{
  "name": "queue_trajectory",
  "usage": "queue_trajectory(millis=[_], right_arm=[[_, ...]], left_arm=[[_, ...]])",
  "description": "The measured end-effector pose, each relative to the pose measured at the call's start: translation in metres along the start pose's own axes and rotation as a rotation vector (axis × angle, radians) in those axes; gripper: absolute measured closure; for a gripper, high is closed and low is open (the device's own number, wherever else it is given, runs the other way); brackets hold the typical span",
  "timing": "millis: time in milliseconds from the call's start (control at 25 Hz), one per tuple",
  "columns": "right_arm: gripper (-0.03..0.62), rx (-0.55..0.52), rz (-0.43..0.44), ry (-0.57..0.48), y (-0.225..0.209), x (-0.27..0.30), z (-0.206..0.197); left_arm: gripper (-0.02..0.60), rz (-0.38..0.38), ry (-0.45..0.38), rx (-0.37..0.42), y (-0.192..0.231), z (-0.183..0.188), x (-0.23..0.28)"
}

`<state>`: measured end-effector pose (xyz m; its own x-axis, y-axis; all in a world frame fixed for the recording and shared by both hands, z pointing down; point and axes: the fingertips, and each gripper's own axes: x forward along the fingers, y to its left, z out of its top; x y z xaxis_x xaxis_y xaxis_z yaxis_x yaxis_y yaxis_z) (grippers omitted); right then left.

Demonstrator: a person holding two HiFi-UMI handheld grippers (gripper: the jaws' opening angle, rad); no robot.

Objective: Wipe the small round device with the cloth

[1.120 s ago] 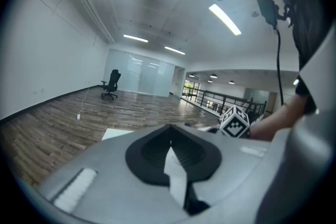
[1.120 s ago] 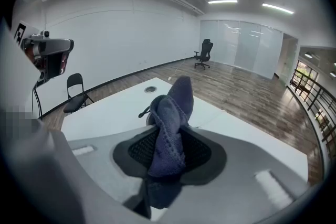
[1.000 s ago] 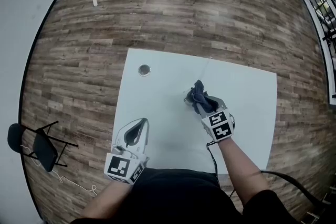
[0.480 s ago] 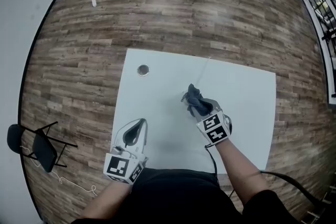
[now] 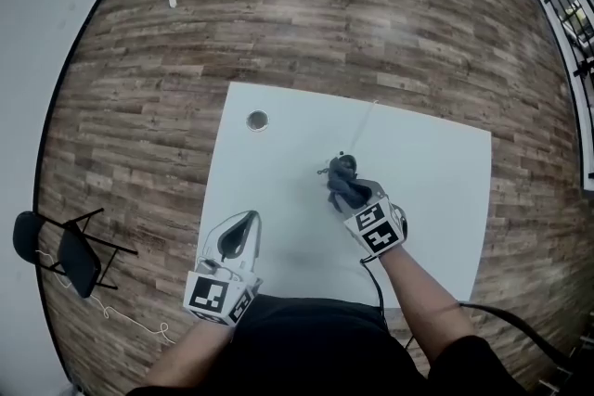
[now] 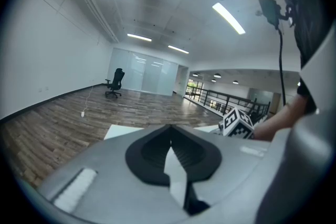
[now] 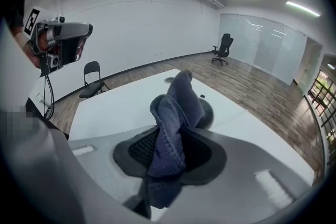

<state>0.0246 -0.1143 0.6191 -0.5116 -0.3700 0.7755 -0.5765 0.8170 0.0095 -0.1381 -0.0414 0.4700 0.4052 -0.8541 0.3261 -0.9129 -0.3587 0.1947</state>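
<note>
My right tool [image 5: 351,196] has slid a little to the left and dipped lower than it was a second ago. Its jaws are partly closed and pinch the dark blue cloth [image 7: 173,123] tight, same as before. The loose end of the cloth sticks out in front. Now it seems to lie against the small round device [image 7: 210,114], which sits on the tabletop [image 5: 269,190] just past the jaws — a thin cord [image 5: 364,123] runs away from it. So I think the wiping is going on, with the cloth rubbing over the top of the device. My left tool [image 5: 238,235] has not moved — its jaws are closed on nothing, by the near left edge.
</note>
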Motion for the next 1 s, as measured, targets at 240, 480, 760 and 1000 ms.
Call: queue_trajectory(millis=[240, 480, 760, 1000], right_arm=[[0.482, 0.010, 0.046, 0.018, 0.012, 0.013, -0.012], [0.482, 0.101, 0.117, 0.080, 0.027, 0.034, -0.042], [0.480, 0.112, 0.143, 0.025, 0.036, 0.019, -0.031], [0.480, 0.036, 0.045, -0.154, 0.014, -0.012, 0.025]], left_arm=[[0.575, 0.031, 0.001, 0.009, -0.002, 0.000, -0.008], [0.575, 0.066, 0.009, 0.012, 0.001, -0.003, -0.019], [0.575, 0.075, -0.002, 0.031, -0.005, 0.000, -0.025], [0.575, 0.093, -0.012, 0.052, -0.009, -0.001, -0.035]])
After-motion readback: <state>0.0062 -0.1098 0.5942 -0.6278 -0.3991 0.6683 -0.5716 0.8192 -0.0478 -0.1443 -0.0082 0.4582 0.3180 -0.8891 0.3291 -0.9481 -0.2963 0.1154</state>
